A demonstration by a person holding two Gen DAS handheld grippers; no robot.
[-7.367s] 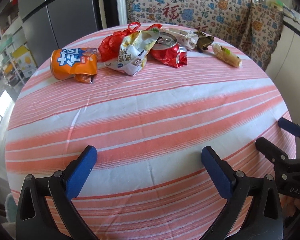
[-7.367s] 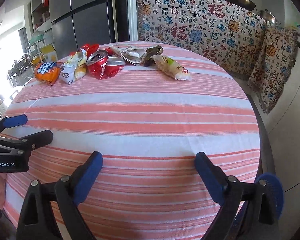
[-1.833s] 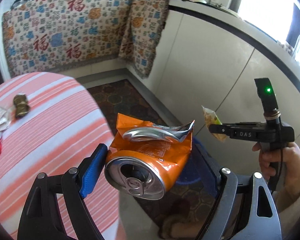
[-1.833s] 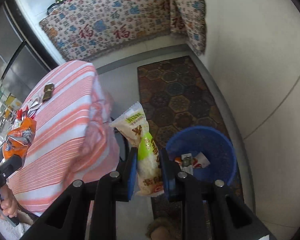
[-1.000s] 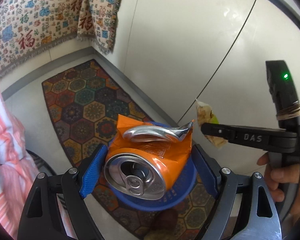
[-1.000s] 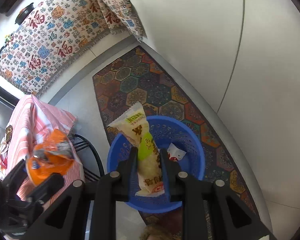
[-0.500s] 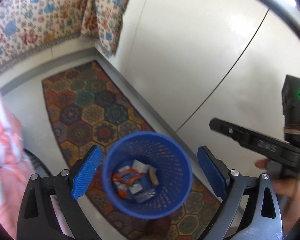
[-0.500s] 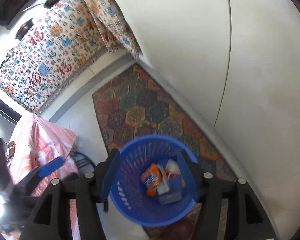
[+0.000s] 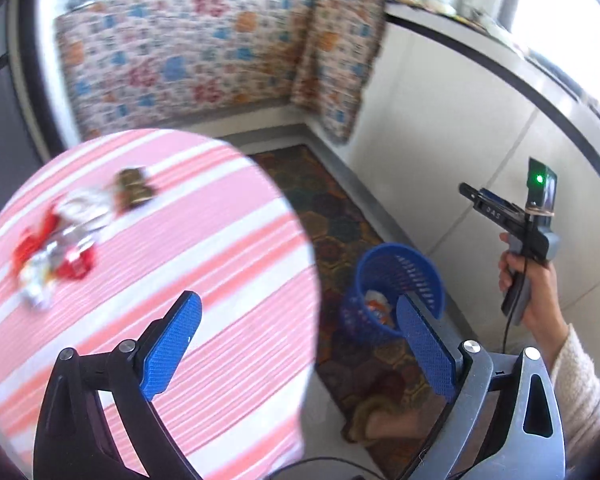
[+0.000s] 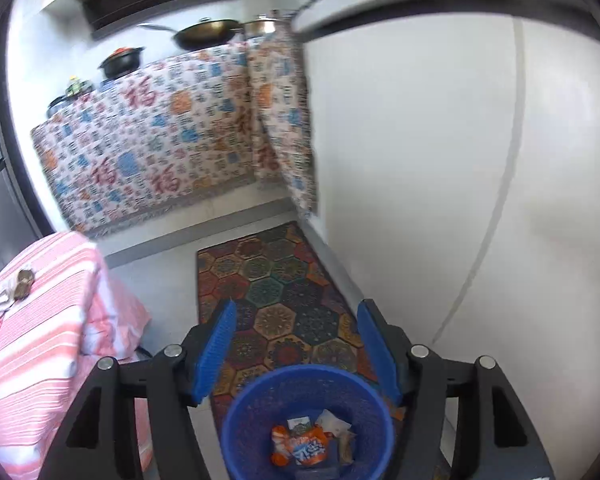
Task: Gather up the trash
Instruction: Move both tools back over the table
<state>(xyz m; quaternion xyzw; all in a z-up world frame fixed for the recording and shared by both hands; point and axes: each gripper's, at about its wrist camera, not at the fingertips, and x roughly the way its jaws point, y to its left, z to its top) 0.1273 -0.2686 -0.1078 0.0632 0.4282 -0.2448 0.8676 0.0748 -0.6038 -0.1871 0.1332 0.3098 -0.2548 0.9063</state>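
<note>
My left gripper point(image 9: 296, 300) is open wide and holds nothing. It hangs over the edge of the pink striped table point(image 9: 220, 264). A blurred heap of red and silver trash point(image 9: 60, 248) and a dark wrapper point(image 9: 132, 190) lie at the table's far left. The blue basket point(image 9: 400, 264) stands on the floor to the right. My right gripper point(image 10: 297, 304) is above the basket point(image 10: 236, 412), its jaws opening with nothing between them. An orange can point(image 10: 300, 446) and a pale snack packet point(image 10: 342, 440) lie inside the basket.
A patterned rug point(image 10: 284, 280) runs under the basket along white cabinets point(image 10: 440, 200). A printed cloth point(image 10: 160, 152) covers the far counter, with pans point(image 10: 208, 34) on top. A hand point(image 9: 536, 292) holds the right gripper's handle beside the cabinets.
The orange can and the snack packet left the jaws and now lie in the basket. The left gripper swung up and back toward the table. The right gripper rose and tilted up.
</note>
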